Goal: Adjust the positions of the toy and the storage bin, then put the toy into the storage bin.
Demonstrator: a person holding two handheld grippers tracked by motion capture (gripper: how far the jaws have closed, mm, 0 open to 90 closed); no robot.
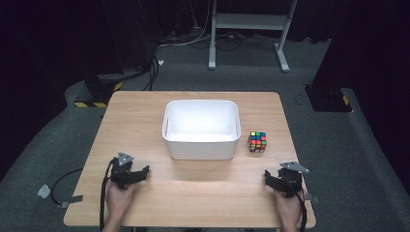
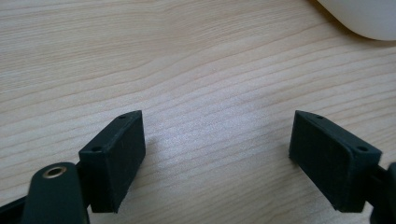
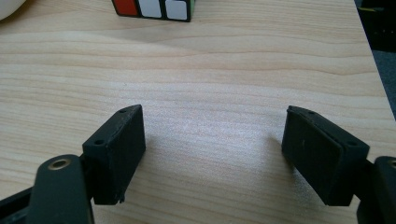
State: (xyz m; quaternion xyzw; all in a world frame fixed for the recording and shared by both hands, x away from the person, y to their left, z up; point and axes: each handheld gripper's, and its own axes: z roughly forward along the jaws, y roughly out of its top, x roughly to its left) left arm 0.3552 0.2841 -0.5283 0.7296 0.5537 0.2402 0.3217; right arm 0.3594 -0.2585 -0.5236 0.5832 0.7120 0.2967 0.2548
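The multicoloured puzzle cube (image 1: 257,141) stands on the light wooden worktop (image 1: 135,116), just right of the white rectangular plastic tub (image 1: 201,128) and apart from it. It lies ahead of the right tool (image 1: 273,180) and slightly to that tool's left, with bare wood between them. In the right gripper view the cube's (image 3: 152,9) bottom row of red and white tiles sits at the top edge, left of centre, beyond the jaws.

The right tool (image 3: 212,140) is wide open and holds nothing; plain worktop (image 3: 233,70) shows between its two black jaws. The left tool (image 2: 217,140) is likewise wide open and empty, its jaws spread over bare wood (image 2: 140,46). In the high view the left tool (image 1: 139,175) rests near the front left of the worktop, held by the left hand (image 1: 119,199); the right hand (image 1: 288,208) holds the right tool near the front right corner.

The tub stands at the centre of the worktop, between the two tools and farther back. Its rounded lower corner (image 2: 362,18) appears at the top right of the left gripper view, ahead of the left tool. Nothing lies between the right tool and the cube.

The worktop's right edge runs close to the right tool; grey floor (image 3: 384,70) is visible beyond it. Open wood extends between the two tools along the front edge, and behind the tub to the far edge.
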